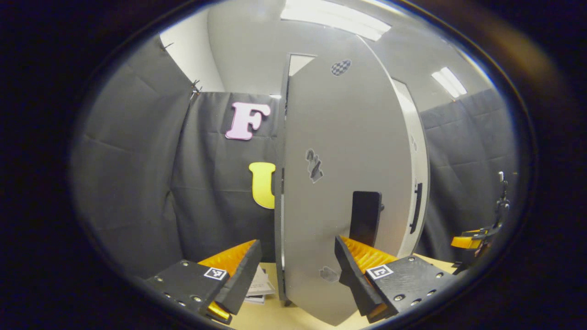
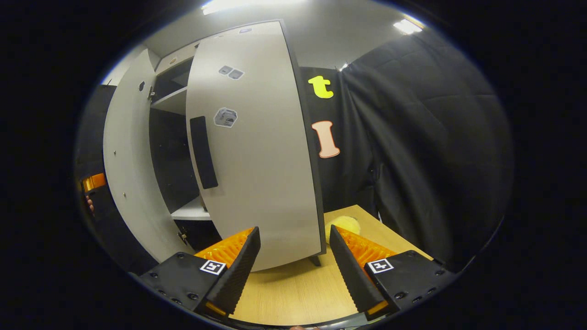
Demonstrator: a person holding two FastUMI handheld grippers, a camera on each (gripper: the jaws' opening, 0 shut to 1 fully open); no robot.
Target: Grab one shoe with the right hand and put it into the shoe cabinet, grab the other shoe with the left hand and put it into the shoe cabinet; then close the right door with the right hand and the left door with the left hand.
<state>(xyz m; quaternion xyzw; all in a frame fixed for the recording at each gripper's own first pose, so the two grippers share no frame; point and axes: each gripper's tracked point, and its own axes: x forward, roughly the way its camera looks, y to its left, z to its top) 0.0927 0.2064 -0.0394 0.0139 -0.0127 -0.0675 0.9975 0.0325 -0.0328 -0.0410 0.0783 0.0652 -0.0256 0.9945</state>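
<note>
1. The tall light-grey shoe cabinet [image 2: 179, 103] stands on the pale wooden tabletop [image 2: 293, 288]. In the right gripper view a gap between its two doors opens onto a dark interior with pale shelves.
2. In that view the cabinet's right door [image 2: 261, 156], a flat grey panel with a dark edge and a long black handle [image 2: 203, 152], stands swung partway out, and its lower corner hangs just above the tabletop.
3. The left door [image 2: 126, 169] shows at the left of the same view, also swung out; small grey stickers dot both panels.
4. In the left gripper view the left door [image 1: 339, 183] fills the middle, seen from its front, with its black block handle [image 1: 365, 218] low on the panel just above the gripper's fingers. Beyond it the right door [image 1: 418, 192] shows as a narrow strip with its own dark handle.
5. The left gripper [image 1: 297, 270] is released, its fingers spread wide with the door's lower part between them, not pressing on it.
6. The right gripper [image 2: 293, 263] is likewise spread and holds nothing; the right door's bottom edge sits just beyond its fingers.
7. A round yellow object [image 2: 344, 224] lies on the tabletop behind the right door's corner; what it is cannot be told.
8. Some pale papers [image 1: 261, 286] lie on the tabletop at the left door's foot.
9. No shoe can be made out in the cabinet's visible gap.
</note>
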